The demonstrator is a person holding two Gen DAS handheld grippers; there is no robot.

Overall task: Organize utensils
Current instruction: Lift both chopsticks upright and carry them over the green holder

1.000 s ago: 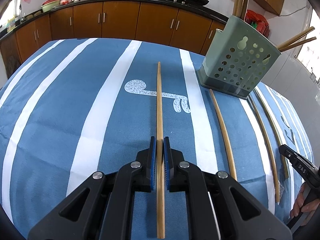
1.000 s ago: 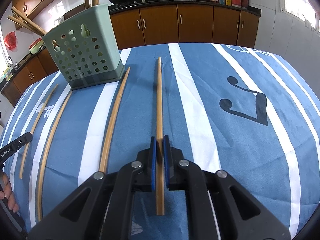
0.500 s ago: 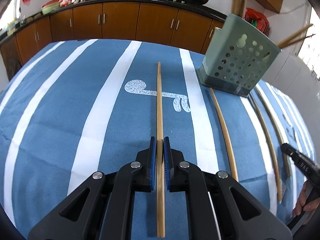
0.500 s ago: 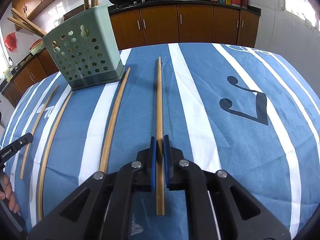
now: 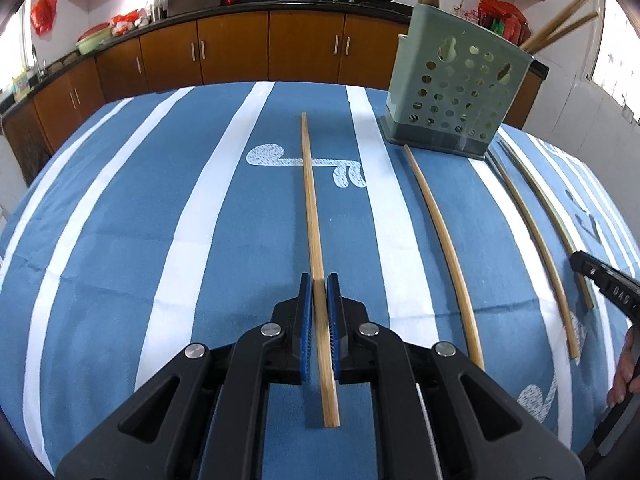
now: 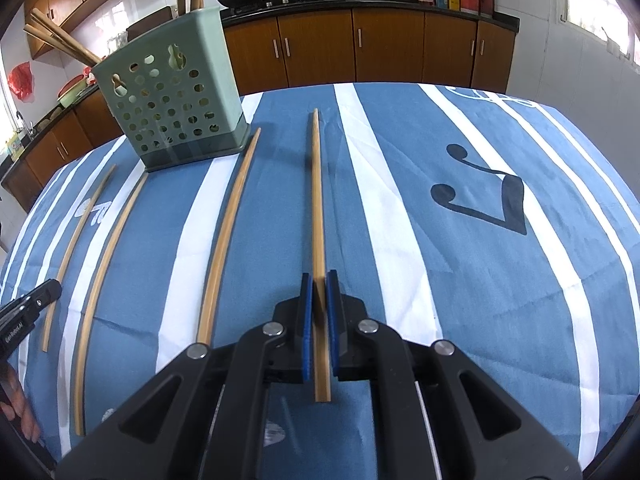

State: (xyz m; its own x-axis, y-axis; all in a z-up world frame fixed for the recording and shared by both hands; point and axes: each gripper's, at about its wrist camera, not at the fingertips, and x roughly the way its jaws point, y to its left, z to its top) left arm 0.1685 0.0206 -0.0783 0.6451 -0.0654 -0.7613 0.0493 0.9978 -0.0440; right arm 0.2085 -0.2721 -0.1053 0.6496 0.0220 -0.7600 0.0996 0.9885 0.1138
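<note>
My left gripper (image 5: 319, 282) is shut on a bamboo chopstick (image 5: 311, 196) that points forward over the blue striped tablecloth (image 5: 140, 220). My right gripper (image 6: 319, 280) is shut on another bamboo chopstick (image 6: 317, 184), also pointing forward. A green perforated utensil holder (image 5: 452, 84) stands at the far right in the left wrist view and at the far left in the right wrist view (image 6: 168, 100), with several chopsticks sticking out of its top. Three loose chopsticks (image 5: 444, 232) lie on the cloth in front of it; they also show in the right wrist view (image 6: 228, 232).
Brown kitchen cabinets (image 5: 240, 48) with a counter, woks and bottles run behind the table. The right gripper's tip (image 5: 604, 280) shows at the right edge of the left wrist view, the left gripper's tip (image 6: 28, 308) at the left edge of the right wrist view.
Both grippers have lifted a little with their chopsticks, which now tilt slightly. The left view has shifted so the holder sits a bit more centred.
</note>
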